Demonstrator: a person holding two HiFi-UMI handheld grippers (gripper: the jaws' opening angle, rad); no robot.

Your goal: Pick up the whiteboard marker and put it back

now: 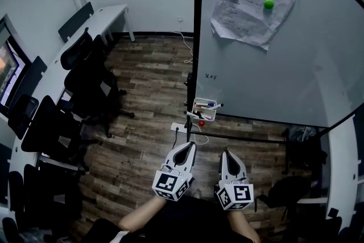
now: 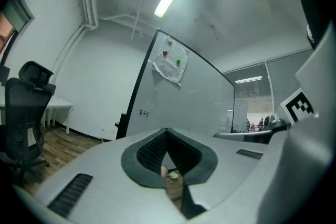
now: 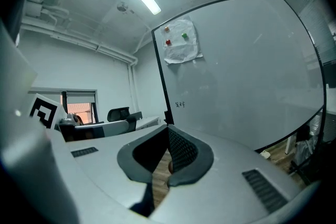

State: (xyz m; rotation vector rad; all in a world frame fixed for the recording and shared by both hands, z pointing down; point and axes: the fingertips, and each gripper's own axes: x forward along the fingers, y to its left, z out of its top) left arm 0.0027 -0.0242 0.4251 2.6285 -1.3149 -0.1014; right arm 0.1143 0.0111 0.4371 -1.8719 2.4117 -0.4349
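Two grippers sit side by side at the near edge, the left gripper (image 1: 190, 147) and the right gripper (image 1: 228, 153). Each has its jaws pressed together with nothing between them. Farther off, a small tray (image 1: 197, 101) hangs at the lower left corner of the whiteboard (image 1: 273, 77). The whiteboard marker (image 1: 208, 105) lies in this tray, its long axis running left to right along the board and one end poking past the tray's right rim, well apart from both grippers.
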